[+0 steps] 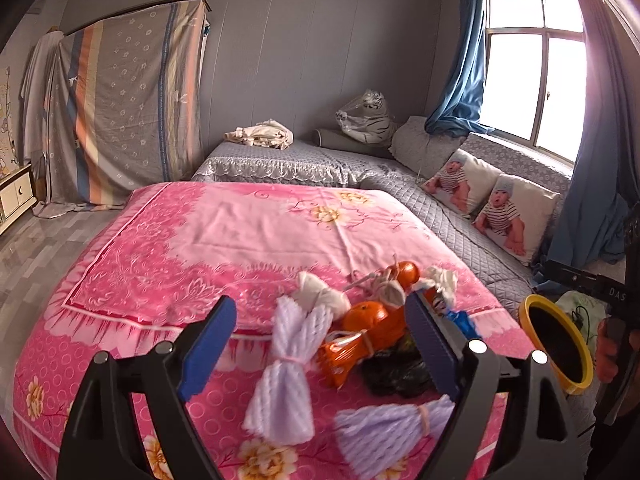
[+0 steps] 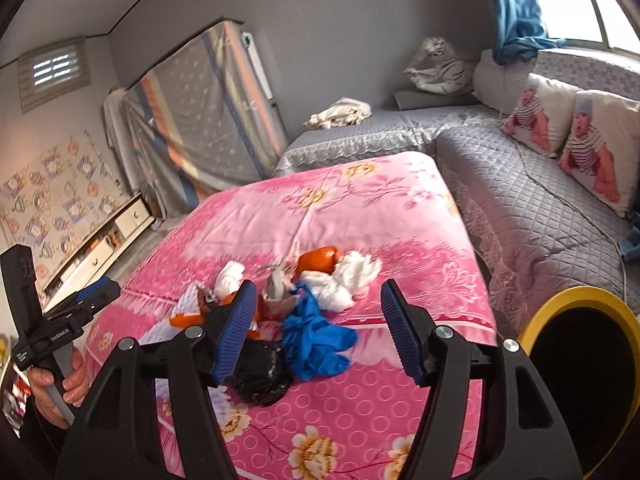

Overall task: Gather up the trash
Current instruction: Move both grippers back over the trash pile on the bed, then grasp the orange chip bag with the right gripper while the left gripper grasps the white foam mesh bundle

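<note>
Trash: a heap of litter (image 1: 372, 320) lay near the front edge of the pink floral cover (image 1: 248, 232) on the worktop.
Heap contents: lilac foam netting (image 1: 288, 356), orange wrappers (image 1: 360, 340), a crumpled black bag (image 2: 260, 376), a blue glove (image 2: 316, 336) and white wads (image 2: 344, 280) sat jumbled and touching.
Left tool: the left tool (image 1: 320, 356) hung just above the heap, jaws spread wide and holding nothing, the lilac netting and orange wrappers showing between its blue pads.
Right tool: the right tool (image 2: 320, 332) was likewise wide open and empty, the blue glove lying between its fingers.
Bin: a yellow-rimmed bin (image 2: 568, 304) with a dark inside stood at the right of the worktop, just beside its corner.
Backdrop: a grey quilted sofa (image 2: 520, 200) ran behind, with two baby-print cushions (image 1: 480, 200), under a window (image 1: 532, 60) with blue curtains.
</note>
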